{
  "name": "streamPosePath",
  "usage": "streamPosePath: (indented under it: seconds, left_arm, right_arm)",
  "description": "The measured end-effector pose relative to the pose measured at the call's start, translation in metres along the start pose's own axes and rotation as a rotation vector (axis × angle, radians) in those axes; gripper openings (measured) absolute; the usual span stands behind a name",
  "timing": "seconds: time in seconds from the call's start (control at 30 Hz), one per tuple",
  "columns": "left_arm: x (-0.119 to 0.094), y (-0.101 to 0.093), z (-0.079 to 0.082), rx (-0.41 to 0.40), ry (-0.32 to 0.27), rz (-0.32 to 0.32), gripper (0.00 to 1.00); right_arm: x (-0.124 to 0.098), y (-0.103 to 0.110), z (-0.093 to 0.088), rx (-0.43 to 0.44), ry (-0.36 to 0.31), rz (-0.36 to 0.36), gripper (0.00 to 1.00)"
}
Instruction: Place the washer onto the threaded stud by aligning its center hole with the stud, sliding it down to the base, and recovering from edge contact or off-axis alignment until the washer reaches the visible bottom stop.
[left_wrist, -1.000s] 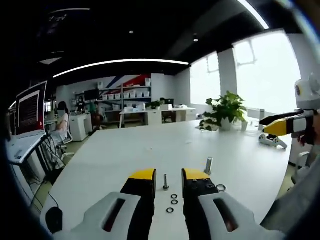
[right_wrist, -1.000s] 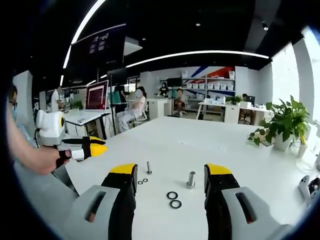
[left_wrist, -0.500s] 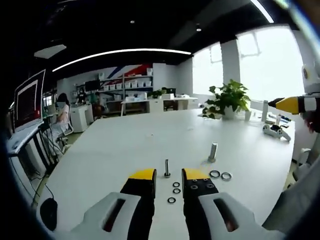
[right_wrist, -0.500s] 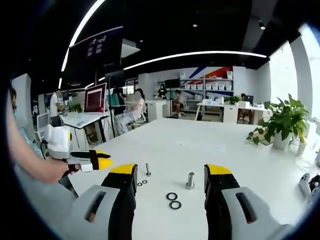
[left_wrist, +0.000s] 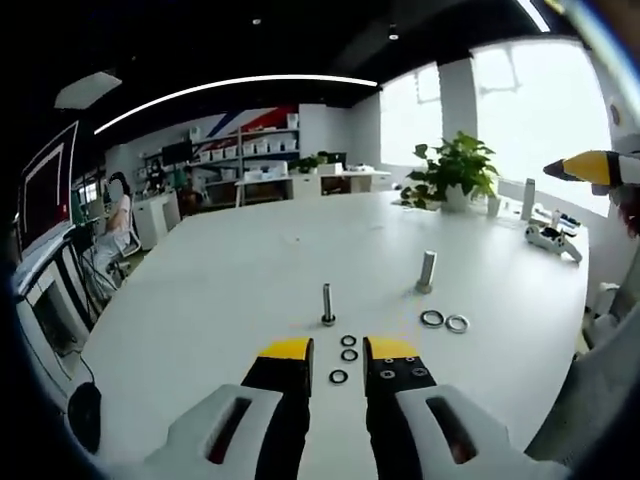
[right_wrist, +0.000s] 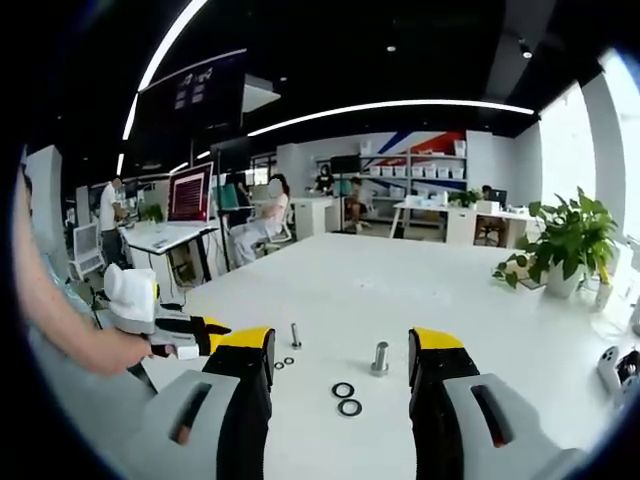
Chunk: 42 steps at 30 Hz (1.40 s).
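Near the counter's (left_wrist: 240, 260) front edge, three small washers (left_wrist: 347, 354) lie loose just beside the thin stud (left_wrist: 327, 303), with two bigger washers (left_wrist: 443, 321) by the thick stud (left_wrist: 427, 271). Left tongs (left_wrist: 338, 352) hover with jaws slightly parted and empty over the small washers; right tongs (right_wrist: 340, 350) gape wide, holding nothing. Pinching one small washer by its rim, flat and level, would likely ease threading it onto the thin stud.

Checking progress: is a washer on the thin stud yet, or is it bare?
Bare. The thin stud stands upright with nothing around it; three small washers lie flat on the table beside it.
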<state>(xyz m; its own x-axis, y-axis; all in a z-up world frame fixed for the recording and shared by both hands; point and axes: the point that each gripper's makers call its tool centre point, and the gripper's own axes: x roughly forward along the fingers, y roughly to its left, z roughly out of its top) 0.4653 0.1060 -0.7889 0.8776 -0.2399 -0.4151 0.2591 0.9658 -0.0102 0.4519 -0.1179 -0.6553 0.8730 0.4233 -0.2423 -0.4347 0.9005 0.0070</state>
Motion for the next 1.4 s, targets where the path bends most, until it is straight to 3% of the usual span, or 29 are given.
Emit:
streamPosePath:
  seconds: [0.23,0.67,1.3,1.4]
  left_arm:
    - [0.016,-0.002,-0.025,0.014,0.081,-0.021,0.18]
    - [0.033,0.002,-0.05,0.003,0.16,-0.02,0.17]
    - [0.03,-0.014,-0.051,0.014,0.188,-0.025,0.16]
    - [0.032,-0.015,-0.05,-0.025,0.173,-0.03,0.16]
  right_arm:
    - [0.001,0.001,-0.002,0.002,0.005,0.005,0.56]
    - [0.001,0.002,-0.003,0.015,0.011,0.01,0.56]
    - [0.001,-0.003,-0.005,0.032,0.017,0.0,0.56]
    - [0.001,-0.003,-0.006,0.032,0.019,0.0,0.56]
